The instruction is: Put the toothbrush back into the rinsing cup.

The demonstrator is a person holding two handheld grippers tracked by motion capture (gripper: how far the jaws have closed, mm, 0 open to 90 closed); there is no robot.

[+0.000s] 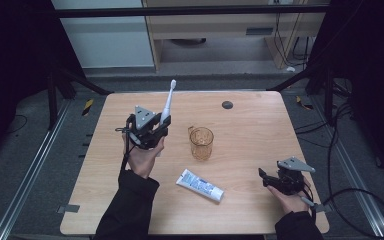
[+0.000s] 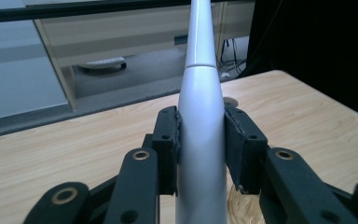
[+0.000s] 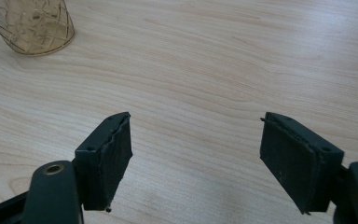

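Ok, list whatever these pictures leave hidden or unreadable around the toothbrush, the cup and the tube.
- Toothbrush bristles: cut off by the top edge in the left gripper view; too small in the high view.
- Toothbrush's lower end: hidden behind the left gripper and hand in the high view.
- Toothpaste tube print: too small in the high view.
- Cup: rim and handle cut off by the edge in the right gripper view.
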